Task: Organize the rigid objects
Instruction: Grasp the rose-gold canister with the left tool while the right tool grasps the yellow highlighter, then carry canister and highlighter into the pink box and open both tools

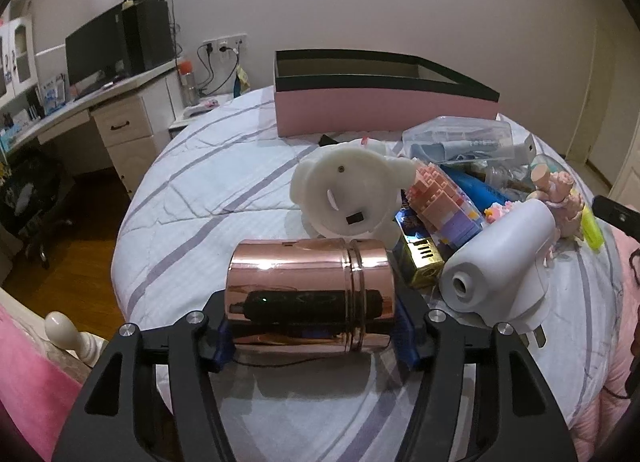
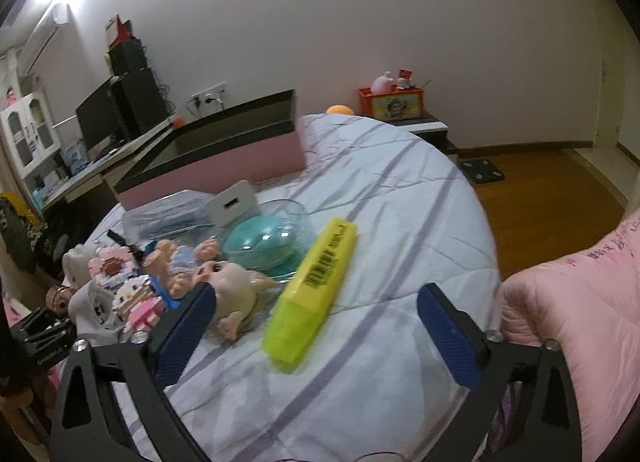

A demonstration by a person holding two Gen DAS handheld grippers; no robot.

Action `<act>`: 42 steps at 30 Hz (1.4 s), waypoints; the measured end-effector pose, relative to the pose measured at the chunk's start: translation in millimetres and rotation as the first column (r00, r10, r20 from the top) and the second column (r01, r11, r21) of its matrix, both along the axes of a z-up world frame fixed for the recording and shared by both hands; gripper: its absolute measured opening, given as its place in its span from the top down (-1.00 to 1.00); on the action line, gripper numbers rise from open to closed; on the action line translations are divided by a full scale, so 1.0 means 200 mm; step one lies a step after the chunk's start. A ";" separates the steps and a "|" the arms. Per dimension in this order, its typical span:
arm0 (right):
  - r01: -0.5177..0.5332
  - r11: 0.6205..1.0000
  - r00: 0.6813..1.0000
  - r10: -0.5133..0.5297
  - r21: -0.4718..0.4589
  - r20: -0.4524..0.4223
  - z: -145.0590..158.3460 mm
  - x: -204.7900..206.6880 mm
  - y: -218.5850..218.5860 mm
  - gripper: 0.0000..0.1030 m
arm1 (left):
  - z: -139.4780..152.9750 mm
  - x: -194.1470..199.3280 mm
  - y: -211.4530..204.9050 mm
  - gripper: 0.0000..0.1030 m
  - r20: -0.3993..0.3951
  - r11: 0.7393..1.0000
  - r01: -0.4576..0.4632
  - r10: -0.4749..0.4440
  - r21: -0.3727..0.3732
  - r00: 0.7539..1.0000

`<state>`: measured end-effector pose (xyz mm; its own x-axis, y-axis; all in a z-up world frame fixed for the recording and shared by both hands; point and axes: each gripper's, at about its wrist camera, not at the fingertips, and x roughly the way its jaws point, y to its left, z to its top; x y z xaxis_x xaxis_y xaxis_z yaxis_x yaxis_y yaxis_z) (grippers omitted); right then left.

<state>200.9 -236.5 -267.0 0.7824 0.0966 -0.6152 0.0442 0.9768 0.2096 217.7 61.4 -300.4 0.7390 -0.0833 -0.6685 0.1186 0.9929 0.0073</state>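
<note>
My left gripper [image 1: 312, 332] is shut on a shiny copper-coloured can [image 1: 310, 294] that lies on its side just above the bed sheet. Behind it stands a pile: a white toy [image 1: 346, 192], a brick-built pink and purple figure [image 1: 444, 202] and a white adapter [image 1: 500, 258]. A pink box with a black rim [image 1: 380, 106] stands open at the far side. My right gripper [image 2: 316, 310] is open over a yellow highlighter [image 2: 312, 290] that lies between its fingers. A pale doll [image 2: 236, 290] touches the left finger [image 2: 192, 318].
The box also shows in the right wrist view [image 2: 224, 158]. A glass bowl with a teal case [image 2: 268, 238] and a clear plastic case [image 2: 172, 214] lie behind the highlighter. A pink quilt [image 2: 580, 302] lies at the right. A desk [image 1: 100, 102] stands left of the bed.
</note>
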 end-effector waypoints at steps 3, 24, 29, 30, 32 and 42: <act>0.003 1.000 0.998 -0.004 -0.026 -0.059 -0.04 0.07 0.00 -0.23 | 0.00 -0.01 0.00 -0.06 0.013 1.000 -0.003 0.003 0.003 1.000; -0.063 0.991 0.998 0.059 -0.118 -0.038 -0.01 0.10 0.03 0.48 | 0.13 -0.06 -0.02 -0.05 0.030 0.997 0.057 -0.056 -0.046 0.998; -0.072 0.993 0.997 0.072 -0.092 -0.005 0.06 0.09 0.02 0.48 | 0.20 -0.06 -0.05 -0.05 0.057 0.995 0.080 -0.077 -0.054 0.995; -0.075 0.993 0.997 0.075 -0.088 0.005 0.08 0.09 0.02 0.48 | 0.22 -0.04 -0.06 -0.05 0.059 0.995 0.086 -0.082 -0.053 0.995; -0.092 0.992 0.996 0.093 -0.087 0.009 0.11 0.12 0.03 0.48 | 0.27 -0.02 -0.09 -0.05 0.073 0.994 0.098 -0.095 -0.038 0.993; -0.221 0.973 0.972 0.225 -0.071 0.069 0.34 0.41 0.17 0.48 | 0.59 0.36 -0.23 -0.06 0.142 0.980 0.199 -0.196 -0.011 0.970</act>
